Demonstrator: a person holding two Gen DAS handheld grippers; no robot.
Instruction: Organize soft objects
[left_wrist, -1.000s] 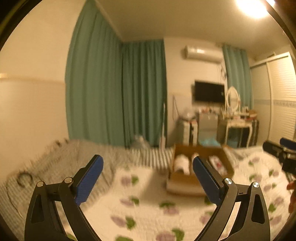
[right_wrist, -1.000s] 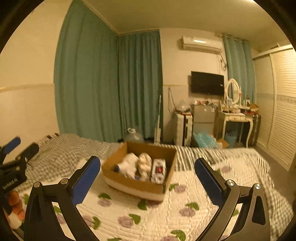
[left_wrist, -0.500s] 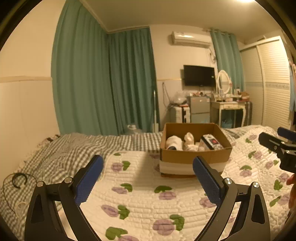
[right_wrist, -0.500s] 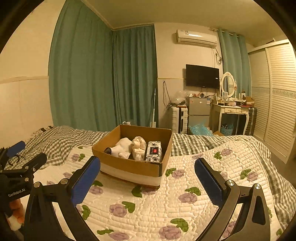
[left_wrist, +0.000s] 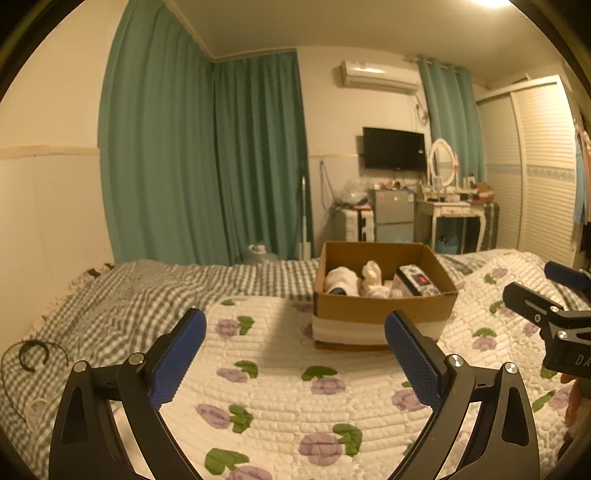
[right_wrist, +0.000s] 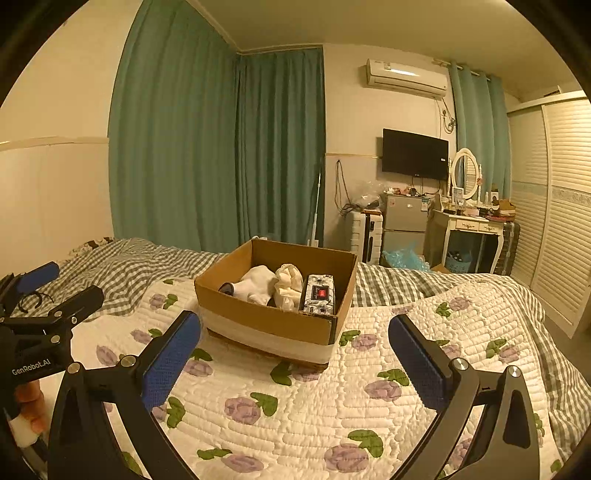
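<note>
A brown cardboard box (left_wrist: 384, 314) (right_wrist: 258, 317) stands on the flowered quilt (left_wrist: 288, 391) (right_wrist: 317, 406). Inside lie a white soft roll (left_wrist: 341, 281) (right_wrist: 256, 284), a cream soft item (left_wrist: 372, 280) (right_wrist: 289, 286) and a patterned pack with a red label (left_wrist: 417, 284) (right_wrist: 319, 295). My left gripper (left_wrist: 293, 345) is open and empty, held above the quilt short of the box. My right gripper (right_wrist: 293, 345) is open and empty, also short of the box. Each gripper shows at the edge of the other's view.
A grey checked blanket (left_wrist: 122, 295) covers the bed's left and far side. A black cable loop (left_wrist: 33, 356) lies at the left edge. Green curtains (left_wrist: 207, 162), a small fridge (right_wrist: 404, 221), a dressing table (right_wrist: 472, 225) and a shuttered wardrobe (right_wrist: 561, 206) stand beyond the bed.
Both views have tilted down and steadied on the bed. The box now sits lower and nearer between the fingers. Both grippers have stayed open.
</note>
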